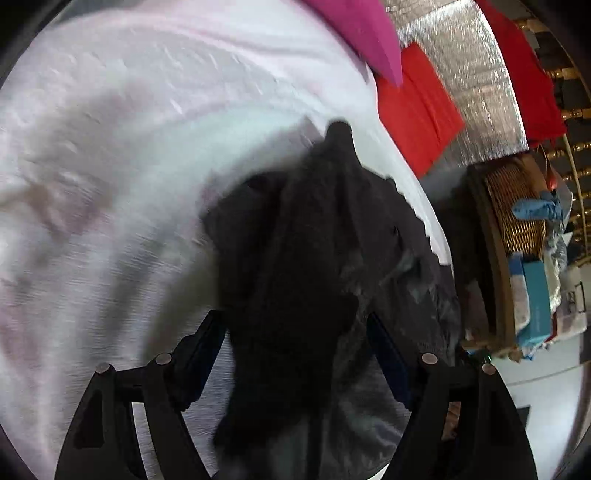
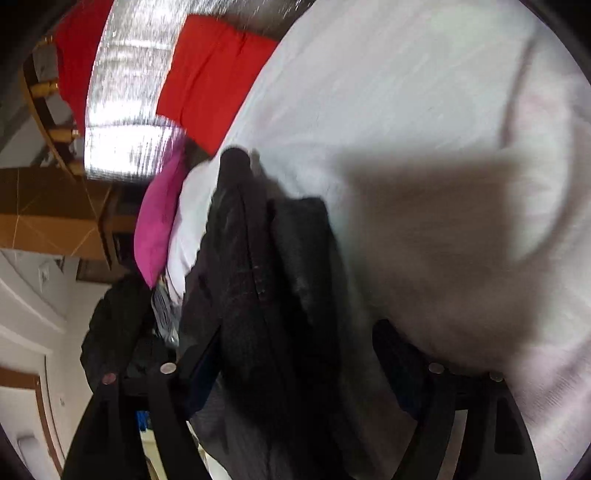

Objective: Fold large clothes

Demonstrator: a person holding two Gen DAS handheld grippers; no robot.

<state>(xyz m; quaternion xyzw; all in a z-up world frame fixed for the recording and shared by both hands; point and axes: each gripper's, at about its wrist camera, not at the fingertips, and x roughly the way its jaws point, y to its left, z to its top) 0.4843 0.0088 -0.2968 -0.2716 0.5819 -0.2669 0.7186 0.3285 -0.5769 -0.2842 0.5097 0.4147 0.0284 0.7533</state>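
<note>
A black garment (image 1: 314, 266) hangs bunched between the fingers of my left gripper (image 1: 295, 354), above a white sheet-covered surface (image 1: 110, 184). The jaws look wide apart with cloth filling the gap, and the frame is blurred, so the grip is unclear. In the right wrist view the same black garment (image 2: 266, 295) runs between the fingers of my right gripper (image 2: 291, 369), also spread with cloth in the gap. The fingertips are hidden by fabric in both views.
A magenta cloth (image 1: 365, 33) and a red cloth (image 1: 421, 110) lie at the far edge of the white sheet, on a silver foil surface (image 1: 469, 74). A wicker basket (image 1: 517, 206) with clutter stands at right. Another dark garment (image 2: 114, 332) hangs at left.
</note>
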